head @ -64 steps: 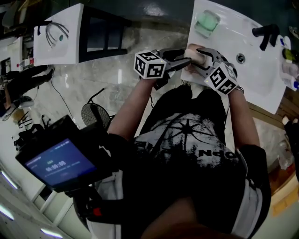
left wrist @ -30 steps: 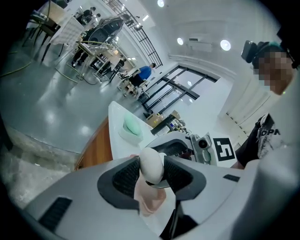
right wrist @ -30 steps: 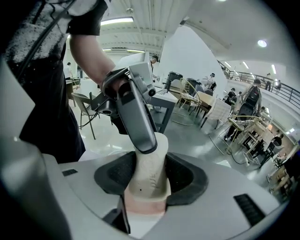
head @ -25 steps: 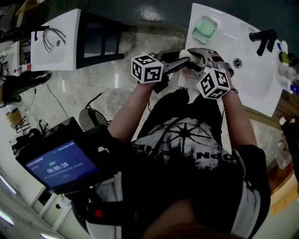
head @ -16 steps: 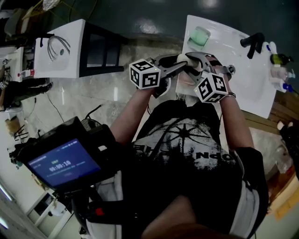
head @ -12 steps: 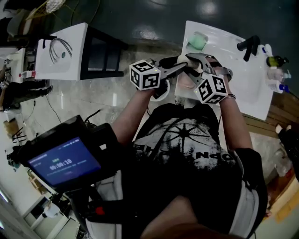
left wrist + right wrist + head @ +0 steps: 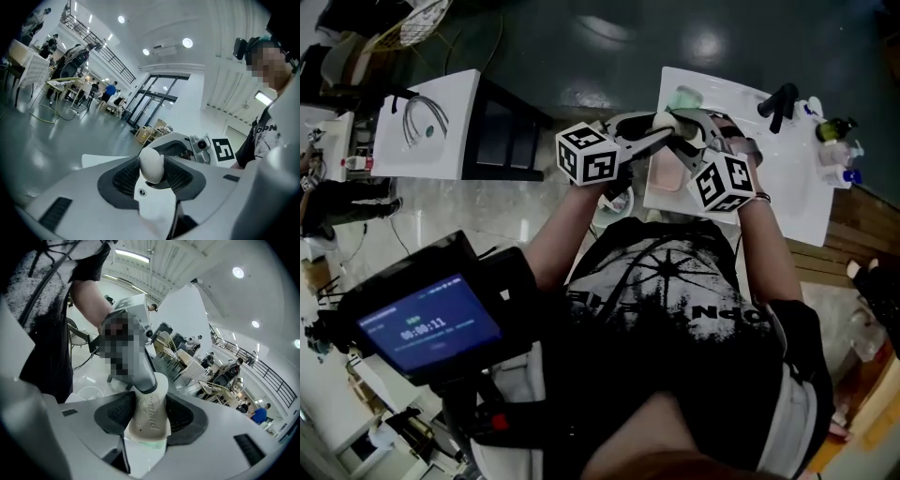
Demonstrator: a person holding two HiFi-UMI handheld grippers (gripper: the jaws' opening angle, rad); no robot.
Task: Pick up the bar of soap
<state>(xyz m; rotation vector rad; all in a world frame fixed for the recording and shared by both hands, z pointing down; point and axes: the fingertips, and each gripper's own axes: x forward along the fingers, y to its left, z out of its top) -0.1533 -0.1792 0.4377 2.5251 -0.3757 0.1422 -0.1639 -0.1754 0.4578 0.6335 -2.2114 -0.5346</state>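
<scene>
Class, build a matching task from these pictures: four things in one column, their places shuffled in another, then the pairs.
1 pale oval bar of soap
2 pale green dish
3 black tap
4 blue-lit screen

A by the bottles
B head view's lower left
C between left gripper and right gripper
D white sink's far-left corner

Pairs: 1-C, 2-D, 3-A, 4-B

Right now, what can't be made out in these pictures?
The soap: head view, mostly covered by the left tool and right tool.
Its embossed word: right gripper view, far end under the left tool.
The bottles: head view, labels too small.
</scene>
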